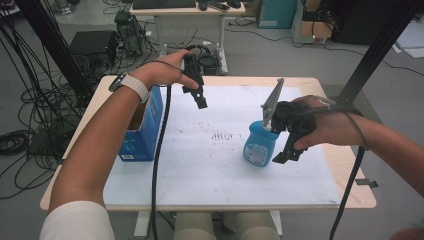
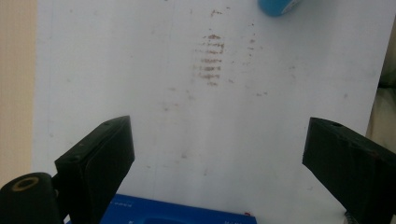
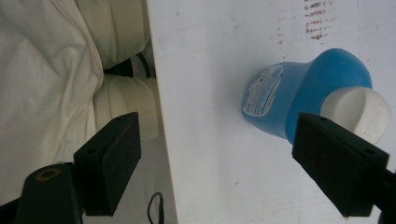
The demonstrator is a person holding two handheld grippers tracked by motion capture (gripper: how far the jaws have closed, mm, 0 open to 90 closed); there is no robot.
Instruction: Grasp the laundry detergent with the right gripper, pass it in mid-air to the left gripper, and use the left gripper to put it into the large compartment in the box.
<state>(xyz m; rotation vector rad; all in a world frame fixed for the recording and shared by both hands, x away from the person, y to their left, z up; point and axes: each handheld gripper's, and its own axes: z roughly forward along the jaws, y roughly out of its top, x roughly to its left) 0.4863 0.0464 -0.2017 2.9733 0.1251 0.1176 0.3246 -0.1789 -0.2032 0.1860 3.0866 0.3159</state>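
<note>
Bottle (image 1: 260,145) stands upright on the white mat (image 1: 215,165), right of centre. Right gripper (image 1: 286,154) hangs just beside it on its right, jaws spread, nothing between them; in the right gripper view the bottle's cap (image 3: 357,114) sits just behind one jaw, contact unclear. Left gripper (image 1: 199,99) hovers well apart, near the blue box (image 1: 145,132), jaws wide, empty.

On the table (image 1: 210,190), the bottle (image 1: 260,147) stands right of the box (image 1: 145,130), well apart.
</note>
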